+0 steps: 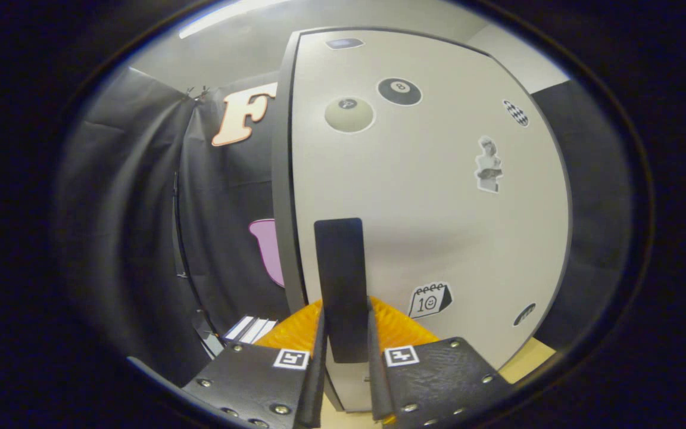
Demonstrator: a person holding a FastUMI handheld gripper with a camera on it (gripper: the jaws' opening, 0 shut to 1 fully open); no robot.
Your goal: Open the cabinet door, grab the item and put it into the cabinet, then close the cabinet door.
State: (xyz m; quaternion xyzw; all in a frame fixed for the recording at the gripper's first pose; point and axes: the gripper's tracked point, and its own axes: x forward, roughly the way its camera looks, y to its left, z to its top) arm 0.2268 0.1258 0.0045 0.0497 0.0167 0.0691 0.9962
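The white cabinet door (426, 226) stands straight ahead and carries several stickers. A tall dark bar handle (340, 280) is fixed upright near the door's left edge. My gripper (346, 333) is at this handle, with one finger pressed against each side of its lower part, so the gripper is shut on it. The door's dark left edge (283, 196) runs just left of the handle. I cannot tell from here whether the door is flush with the cabinet or slightly ajar. The item for the cabinet is out of sight.
Black cloth booth wall (140, 208) hangs to the left and behind the cabinet. A light wooden surface (527, 357) lies under the cabinet's lower right. Some white striped objects (250, 329) lie low on the left near the fingers.
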